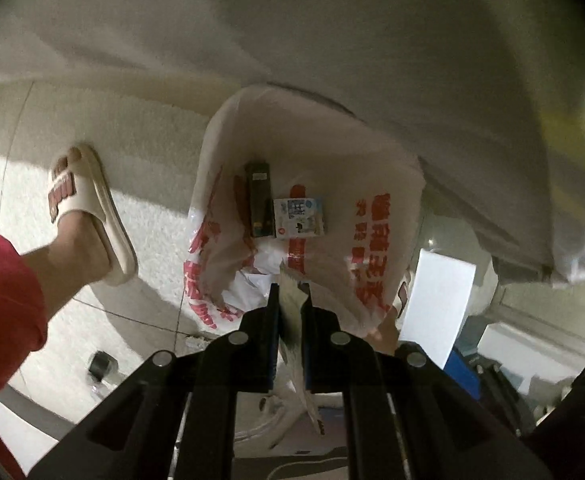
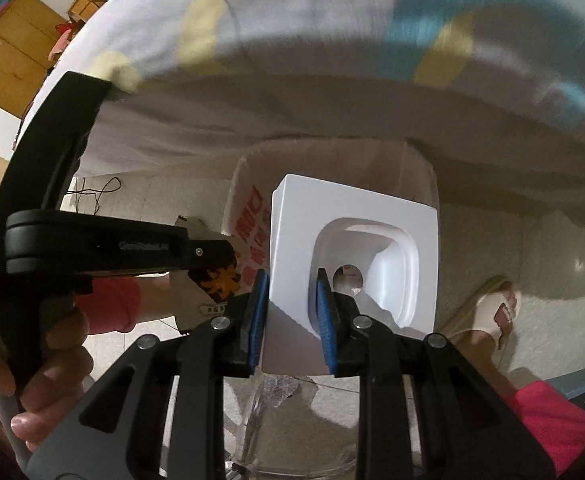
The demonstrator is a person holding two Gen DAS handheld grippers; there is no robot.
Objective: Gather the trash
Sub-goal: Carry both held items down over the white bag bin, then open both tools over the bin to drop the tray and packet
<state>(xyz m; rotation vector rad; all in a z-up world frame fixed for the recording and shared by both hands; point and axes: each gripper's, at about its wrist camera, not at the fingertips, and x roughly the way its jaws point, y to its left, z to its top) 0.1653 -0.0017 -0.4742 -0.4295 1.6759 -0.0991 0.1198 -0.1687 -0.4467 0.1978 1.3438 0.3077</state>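
Observation:
My left gripper [image 1: 290, 294] is shut on the rim of a white plastic bag [image 1: 372, 184] with red print and holds it open. Inside the bag lie a dark box [image 1: 259, 200] and a small blue-and-white carton [image 1: 298, 217]. My right gripper [image 2: 292, 284] is shut on a white moulded tray [image 2: 356, 236] with a hollow and a round hole, held over the bag's mouth [image 2: 252, 208]. The tray also shows in the left wrist view [image 1: 436, 300] at the right of the bag. The left gripper shows in the right wrist view [image 2: 208, 254] at the left.
A bed with a white sheet [image 1: 292, 40] and a patterned cover [image 2: 332, 20] hangs over the bag. My foot in a cream slipper [image 1: 88, 208] stands left of the bag on the tiled floor [image 1: 140, 152]. Wooden cabinets [image 2: 8, 48] stand far left.

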